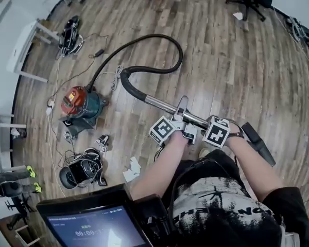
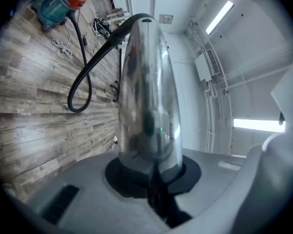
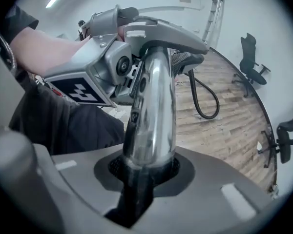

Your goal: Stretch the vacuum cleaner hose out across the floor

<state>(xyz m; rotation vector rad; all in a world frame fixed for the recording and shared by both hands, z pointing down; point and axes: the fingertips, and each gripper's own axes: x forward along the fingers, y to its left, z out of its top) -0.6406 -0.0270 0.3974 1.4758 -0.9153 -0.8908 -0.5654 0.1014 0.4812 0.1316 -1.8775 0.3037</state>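
Above plank floor [image 1: 221, 60], left gripper [image 1: 181, 118] and right gripper [image 1: 216, 130] clamped on chrome wand [image 1: 162, 105], black hose [image 1: 144, 40] seemingly looping to canister [image 1: 80, 103].

Reads as streaked grey-brown wood-plank pattern across the floor [image 1: 237, 60]. At nine o'clock, shows a red top over a teal shell on the vacuum cleaner body [image 1: 81, 103]. Runs plain black along the hose [image 1: 154, 35], then mirror chrome down the metal tube [image 1: 162, 105] at centre. Carries black-and-white square markers on the grey left gripper [image 1: 181, 109] and right gripper [image 1: 212, 123]. At six o'clock, wears black with white print on the shirt [image 1: 221, 205]; glows blue on the screen [image 1: 100, 230] at seven.
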